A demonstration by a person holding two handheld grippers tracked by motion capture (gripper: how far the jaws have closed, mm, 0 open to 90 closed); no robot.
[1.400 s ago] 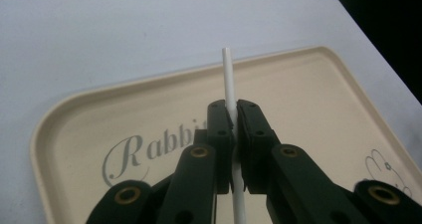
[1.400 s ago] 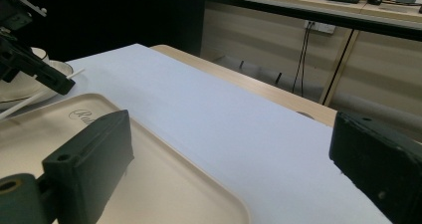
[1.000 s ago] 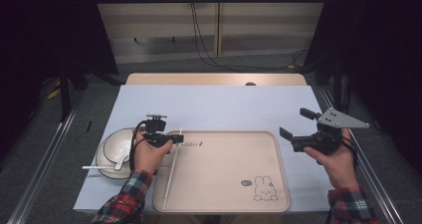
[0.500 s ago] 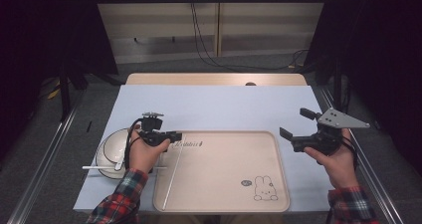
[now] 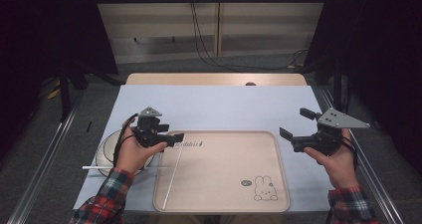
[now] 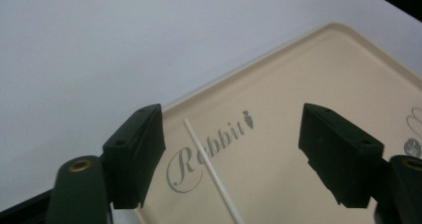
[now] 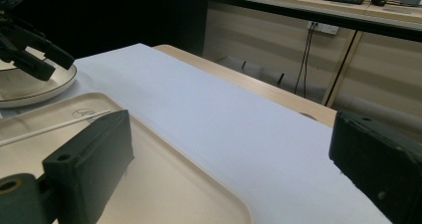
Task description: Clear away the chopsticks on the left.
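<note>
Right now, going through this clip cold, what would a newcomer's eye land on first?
Probably the big beige tray with its rabbit drawing, lying on the pale blue table cover. A thin white stick lies in the tray near its left edge, just under the left gripper, whose jaws have just been opening and stand apart above it. The right gripper, open too, hangs past the tray's right edge.

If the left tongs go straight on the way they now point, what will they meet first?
Probably the white stick lying on the beige tray: it lies between the open left tongs, apart from them. Depth is unclear, so the tray beside it may come first.
</note>
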